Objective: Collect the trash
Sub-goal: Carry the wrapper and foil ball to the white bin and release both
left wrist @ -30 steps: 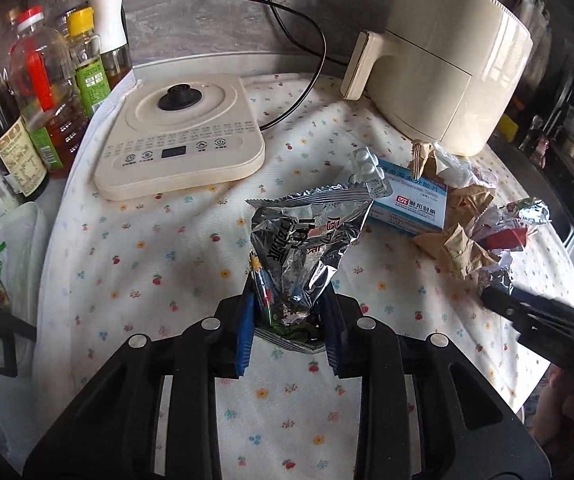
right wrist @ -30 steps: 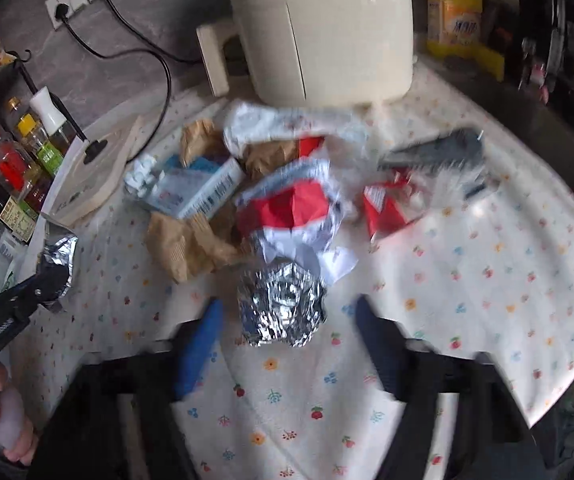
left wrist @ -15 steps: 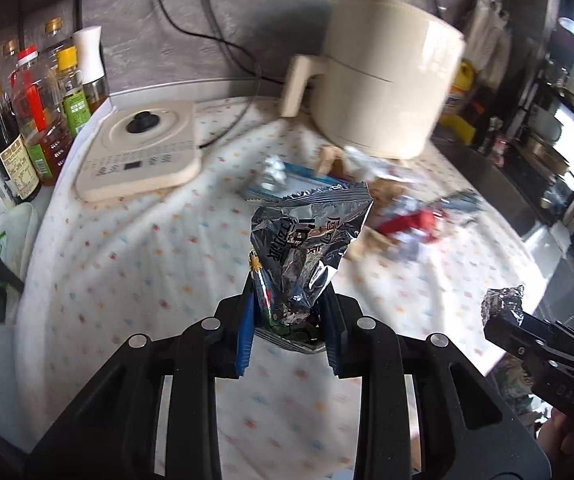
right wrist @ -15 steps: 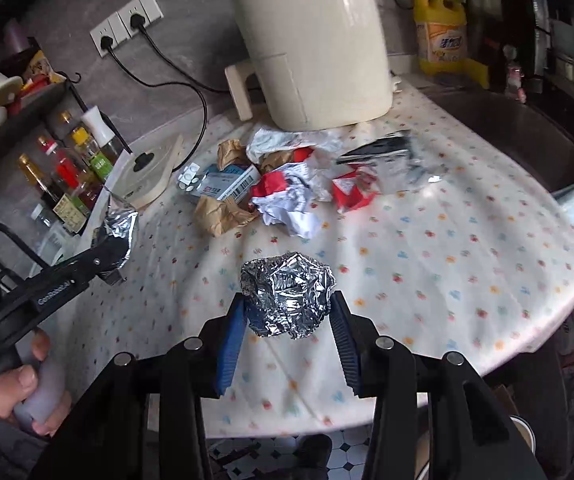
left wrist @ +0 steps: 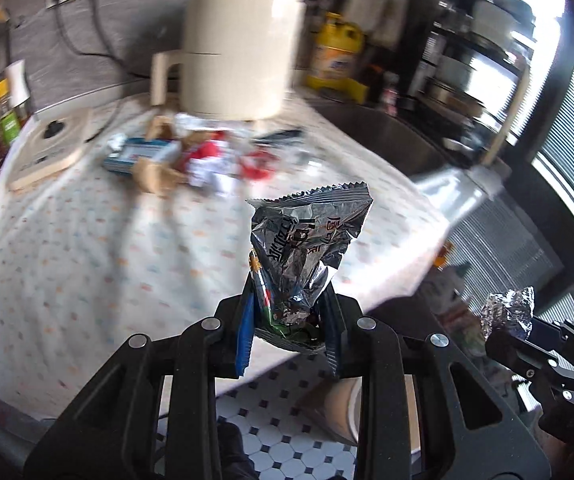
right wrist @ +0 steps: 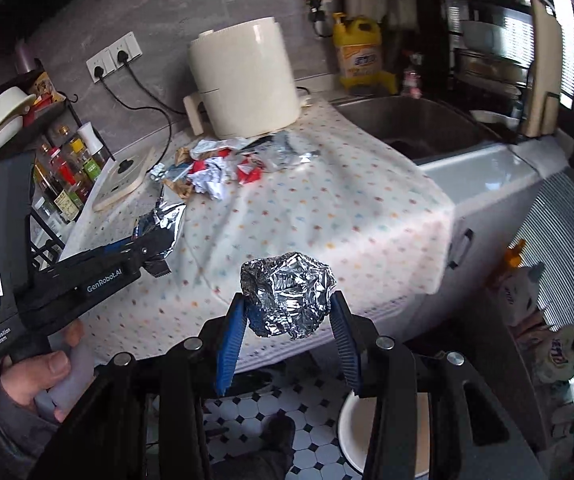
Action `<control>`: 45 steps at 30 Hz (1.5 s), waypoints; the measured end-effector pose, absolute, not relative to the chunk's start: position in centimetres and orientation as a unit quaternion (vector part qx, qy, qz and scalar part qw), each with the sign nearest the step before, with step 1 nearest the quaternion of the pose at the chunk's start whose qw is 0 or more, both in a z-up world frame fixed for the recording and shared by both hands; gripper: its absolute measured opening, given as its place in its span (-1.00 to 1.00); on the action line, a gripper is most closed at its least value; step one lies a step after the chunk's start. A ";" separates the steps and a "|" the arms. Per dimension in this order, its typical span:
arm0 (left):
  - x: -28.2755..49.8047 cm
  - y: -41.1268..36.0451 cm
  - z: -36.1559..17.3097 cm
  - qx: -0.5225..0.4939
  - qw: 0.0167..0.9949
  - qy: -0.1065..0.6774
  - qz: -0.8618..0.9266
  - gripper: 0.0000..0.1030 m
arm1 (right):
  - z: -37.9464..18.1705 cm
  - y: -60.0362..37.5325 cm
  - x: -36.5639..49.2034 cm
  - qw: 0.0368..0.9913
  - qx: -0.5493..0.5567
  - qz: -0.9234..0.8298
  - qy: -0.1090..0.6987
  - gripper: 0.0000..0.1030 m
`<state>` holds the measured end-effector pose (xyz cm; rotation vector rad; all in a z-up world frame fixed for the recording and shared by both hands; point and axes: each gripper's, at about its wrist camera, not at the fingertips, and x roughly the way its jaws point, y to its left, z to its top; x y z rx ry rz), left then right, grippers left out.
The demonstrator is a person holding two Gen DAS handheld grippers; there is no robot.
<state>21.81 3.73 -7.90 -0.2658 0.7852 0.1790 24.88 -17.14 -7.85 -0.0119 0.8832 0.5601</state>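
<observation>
My left gripper [left wrist: 289, 332] is shut on a silver snack wrapper [left wrist: 307, 240] that stands up between its blue pads, above the table's near edge. In the right wrist view my right gripper [right wrist: 287, 320] is shut on a crumpled foil ball [right wrist: 289, 294], held over the front edge of the dotted tablecloth [right wrist: 327, 216]. The foil ball [left wrist: 509, 312] also shows at the lower right of the left wrist view. A hand [right wrist: 43, 372] holds the left gripper at the left. A pile of trash [right wrist: 223, 166] lies in front of the cream air fryer [right wrist: 247, 80].
A white bin [right wrist: 383, 436] stands on the tiled floor below the right gripper. An induction cooker [right wrist: 123, 178] and sauce bottles [right wrist: 67, 176] sit at the left. A sink [right wrist: 411, 124] and a dish rack are to the right, with a yellow detergent jug [right wrist: 359, 52] behind.
Both grippers have pulled back from the trash pile and risen past the table's front edge, each keeping its piece. The floor and the bin have come into view.
</observation>
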 end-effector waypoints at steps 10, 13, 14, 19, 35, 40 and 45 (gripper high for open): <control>21.7 -5.4 -8.2 -0.103 0.914 0.391 0.027 -0.43 | -7.6 -26.1 22.5 0.885 0.021 0.216 0.413 -0.17; 21.7 -7.4 -8.7 -0.096 0.913 0.396 0.012 -0.43 | -8.1 -28.0 22.0 0.886 0.027 0.200 0.417 -0.17; 21.8 -8.1 -8.9 -0.094 0.913 0.398 0.007 -0.43 | -8.3 -28.7 21.8 0.886 0.029 0.196 0.419 -0.16; 21.9 -11.0 -10.2 -0.093 0.907 0.410 -0.013 -0.43 | -9.2 -31.3 21.0 0.892 0.027 0.162 0.421 0.52; 21.8 -18.0 -14.1 -0.065 0.880 0.460 -0.092 0.31 | -10.4 -38.0 18.6 0.895 0.067 0.081 0.433 0.61; 21.9 -16.2 -12.4 -0.070 0.889 0.447 -0.065 0.51 | -9.7 -37.6 18.6 0.898 0.074 0.083 0.425 0.64; 21.3 -12.2 -9.0 -0.076 0.909 0.409 -0.018 0.66 | -8.5 -35.6 19.0 0.902 0.082 0.104 0.410 0.76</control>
